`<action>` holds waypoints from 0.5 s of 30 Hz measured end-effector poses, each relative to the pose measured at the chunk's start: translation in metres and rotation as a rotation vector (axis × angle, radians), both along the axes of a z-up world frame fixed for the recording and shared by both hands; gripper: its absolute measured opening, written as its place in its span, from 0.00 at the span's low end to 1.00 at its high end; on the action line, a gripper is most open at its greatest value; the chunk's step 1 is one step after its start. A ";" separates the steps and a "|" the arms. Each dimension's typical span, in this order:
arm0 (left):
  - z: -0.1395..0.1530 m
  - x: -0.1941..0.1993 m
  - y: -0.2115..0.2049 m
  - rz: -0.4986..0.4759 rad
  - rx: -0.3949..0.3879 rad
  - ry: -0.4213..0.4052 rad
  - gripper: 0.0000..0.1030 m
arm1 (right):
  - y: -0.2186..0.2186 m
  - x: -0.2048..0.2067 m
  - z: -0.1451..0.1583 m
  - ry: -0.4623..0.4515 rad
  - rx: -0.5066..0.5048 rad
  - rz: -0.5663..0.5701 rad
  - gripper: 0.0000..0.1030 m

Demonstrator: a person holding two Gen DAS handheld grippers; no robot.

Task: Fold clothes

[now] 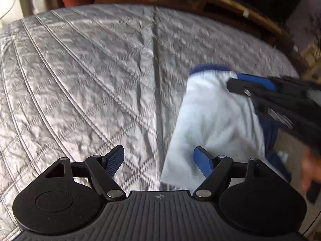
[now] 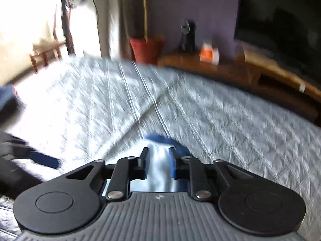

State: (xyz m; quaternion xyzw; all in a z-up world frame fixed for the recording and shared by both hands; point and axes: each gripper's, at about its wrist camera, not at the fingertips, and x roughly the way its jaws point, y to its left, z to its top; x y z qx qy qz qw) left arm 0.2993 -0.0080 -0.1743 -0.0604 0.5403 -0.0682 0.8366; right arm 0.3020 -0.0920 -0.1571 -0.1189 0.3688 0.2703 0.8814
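A white garment with dark blue trim [image 1: 214,116] hangs over the grey quilted bed [image 1: 90,76]. My right gripper [image 1: 238,81] is shut on its upper edge and holds it up. In the right wrist view the white cloth [image 2: 159,166] runs between the right gripper's [image 2: 158,158] jaws, with the blue trim [image 2: 160,138] just beyond. My left gripper [image 1: 158,156] is open and empty, low over the bed, its right pad [image 1: 202,160] close to the hanging cloth's lower edge. The left gripper also shows at the left of the right wrist view [image 2: 46,160].
The quilt [image 2: 220,120] covers the bed. Behind it stand a wooden bench [image 2: 230,68], a red plant pot [image 2: 145,50], an orange and white box [image 2: 208,55] and a dark screen [image 2: 280,30]. A wooden chair [image 2: 46,50] stands far left.
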 end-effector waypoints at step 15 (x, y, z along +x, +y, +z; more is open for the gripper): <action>-0.006 -0.004 -0.006 -0.041 0.046 -0.002 0.83 | -0.037 -0.012 0.003 -0.017 0.146 -0.054 0.27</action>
